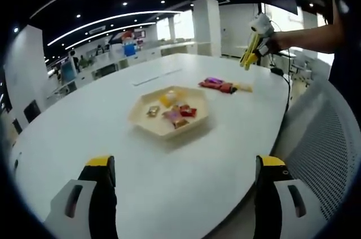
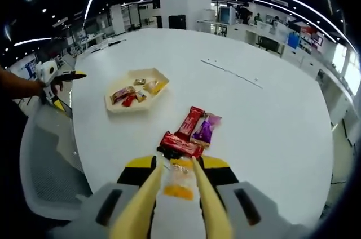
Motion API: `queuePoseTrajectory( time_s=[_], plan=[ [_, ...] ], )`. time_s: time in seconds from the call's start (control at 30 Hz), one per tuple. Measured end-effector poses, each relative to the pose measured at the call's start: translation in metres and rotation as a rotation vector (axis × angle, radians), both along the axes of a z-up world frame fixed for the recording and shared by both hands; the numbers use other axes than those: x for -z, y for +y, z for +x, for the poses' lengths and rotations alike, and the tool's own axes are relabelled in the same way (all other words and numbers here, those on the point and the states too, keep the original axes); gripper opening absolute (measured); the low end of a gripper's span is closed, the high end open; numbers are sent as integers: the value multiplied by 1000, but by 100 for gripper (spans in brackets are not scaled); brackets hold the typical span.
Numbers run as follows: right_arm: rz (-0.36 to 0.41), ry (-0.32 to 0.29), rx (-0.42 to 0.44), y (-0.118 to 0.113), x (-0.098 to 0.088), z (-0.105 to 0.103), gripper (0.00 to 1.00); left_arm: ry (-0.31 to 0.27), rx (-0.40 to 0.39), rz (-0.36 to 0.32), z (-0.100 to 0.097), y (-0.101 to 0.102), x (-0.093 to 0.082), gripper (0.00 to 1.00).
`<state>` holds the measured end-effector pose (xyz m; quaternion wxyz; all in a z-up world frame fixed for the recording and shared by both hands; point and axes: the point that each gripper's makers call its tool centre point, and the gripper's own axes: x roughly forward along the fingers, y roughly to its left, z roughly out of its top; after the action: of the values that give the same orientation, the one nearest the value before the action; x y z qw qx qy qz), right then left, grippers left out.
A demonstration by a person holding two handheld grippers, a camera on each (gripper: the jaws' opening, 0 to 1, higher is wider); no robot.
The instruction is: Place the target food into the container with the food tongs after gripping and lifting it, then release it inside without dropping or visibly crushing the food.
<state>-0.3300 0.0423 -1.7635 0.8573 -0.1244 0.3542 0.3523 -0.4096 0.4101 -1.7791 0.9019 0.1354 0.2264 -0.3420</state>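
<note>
My right gripper holds yellow food tongs, whose two arms reach forward on either side of a small clear packet with orange contents lying on the white worktop. The tong tips are still apart and I cannot tell if they touch the packet; the gripper itself is closed on the tongs. Just beyond lie a red bar, another red bar and a purple packet. The hexagonal tray, already holding several snacks, sits well apart to the left. My left gripper hangs open above the worktop, holding nothing. The packet looks light, thin and slippery, so I would pinch it across its middle, gently.
</note>
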Motion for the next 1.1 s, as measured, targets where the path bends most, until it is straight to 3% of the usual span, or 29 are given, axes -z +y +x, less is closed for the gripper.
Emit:
queuePoseTrajectory(
  time_s=[0.6,0.67,1.1],
  plan=[
    [2,49,82,-6,43,-3,30,9,-9,-2,1,0,1,99],
    [27,62,91,-5,44,-3,30,11,0,5,0,-1,2,99],
    [-14,104,140,-10,64,-3,30,17,1,4,-1,-1,3,99]
  ],
)
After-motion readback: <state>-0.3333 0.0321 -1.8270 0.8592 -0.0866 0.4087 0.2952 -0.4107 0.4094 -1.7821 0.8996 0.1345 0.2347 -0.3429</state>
